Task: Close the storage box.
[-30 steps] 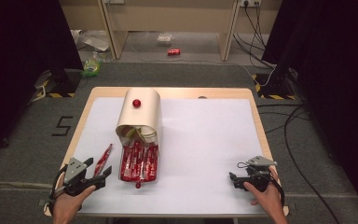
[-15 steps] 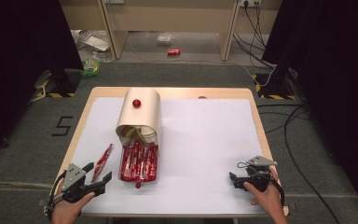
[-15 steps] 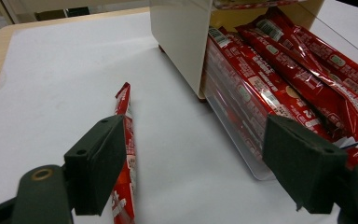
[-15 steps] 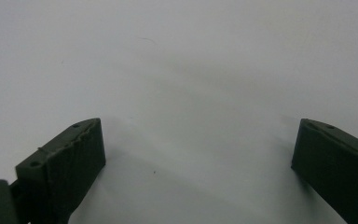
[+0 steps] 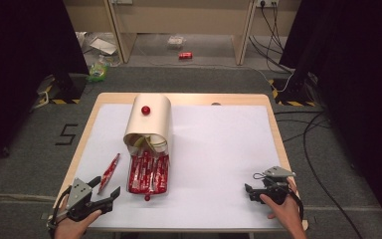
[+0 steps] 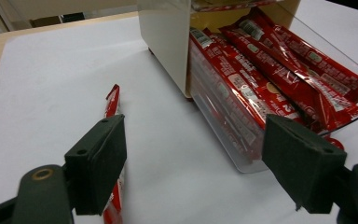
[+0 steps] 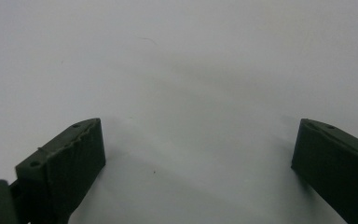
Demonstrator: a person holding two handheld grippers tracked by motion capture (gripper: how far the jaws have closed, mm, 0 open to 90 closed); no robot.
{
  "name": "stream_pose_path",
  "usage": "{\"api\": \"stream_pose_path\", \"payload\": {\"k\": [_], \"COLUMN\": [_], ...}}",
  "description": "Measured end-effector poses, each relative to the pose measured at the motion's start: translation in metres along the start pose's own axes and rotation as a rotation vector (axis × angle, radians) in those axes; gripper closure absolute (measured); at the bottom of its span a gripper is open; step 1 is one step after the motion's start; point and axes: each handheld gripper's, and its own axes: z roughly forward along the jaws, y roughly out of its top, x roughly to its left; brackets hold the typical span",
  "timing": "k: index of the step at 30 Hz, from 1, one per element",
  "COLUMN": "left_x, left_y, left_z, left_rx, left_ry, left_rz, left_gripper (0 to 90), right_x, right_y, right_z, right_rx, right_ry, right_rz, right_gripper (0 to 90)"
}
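Observation:
A cream canister (image 5: 149, 122) with a red knob (image 5: 145, 110) lies on its side on the white table cover. Several red stick packets (image 5: 148, 172) spill from its mouth into a clear lid (image 6: 242, 154). One loose red packet (image 5: 109, 172) lies to the left of that pile. My left gripper (image 5: 107, 185) is open near the front left corner, just short of the loose packet's near end. In the left gripper view the loose packet (image 6: 112, 105) runs under the left pad (image 6: 98, 163), and nothing sits in my left gripper (image 6: 196, 158). My right gripper (image 5: 248, 192) stands open on bare cover at the front right.
The wooden table edge (image 5: 229, 98) frames the white cover (image 5: 219, 149). In the right gripper view, my right gripper (image 7: 198, 149) faces plain white surface. Cables and litter, among them a red can (image 5: 185, 55), lie on the floor beyond the table.
My left gripper has slid slightly back toward the table's front edge, its jaws still wide. The right gripper and the packets have not moved.

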Motion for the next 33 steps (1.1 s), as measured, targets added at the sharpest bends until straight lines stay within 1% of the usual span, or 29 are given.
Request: {"api": "stream_pose_path", "payload": {"k": [4,12,20,23,25,30,33], "left_x": [-0.003,-0.007,-0.012,-0.016,-0.017,-0.022,-0.026], "left_y": [-0.001,-0.002,-0.002,-0.002,-0.002,-0.005,-0.007], "left_z": [-0.001,-0.002,-0.004,-0.005,-0.005,-0.001,0.004], "left_rx": [-0.011,-0.022,-0.015,-0.014,-0.01,0.0,0.016], "left_ry": [-0.013,-0.025,-0.039,-0.046,-0.051,-0.067,-0.072], "left_rz": [0.011,0.017,0.026,0.043,0.047,0.056,0.07], "left_gripper": [21.7,21.5,21.3,21.2,21.2,21.2,21.2], "right_x": [0.0,0.0,0.0,0.0,0.0,0.0,0.0], "right_y": [0.0,0.0,0.0,0.0,0.0,0.0,0.0], "right_z": [0.0,0.0,0.0,0.0,0.0,0.0,0.0], "right_rx": [0.0,-0.001,-0.001,-0.001,-0.001,-0.001,-0.001], "right_ry": [-0.001,-0.002,-0.002,-0.002,-0.002,-0.003,-0.003], "right_rz": [0.0,-0.001,-0.001,-0.001,-0.001,-0.001,-0.001], "right_gripper": [3.1,3.1,3.1,3.1,3.1,3.1,3.1]}}
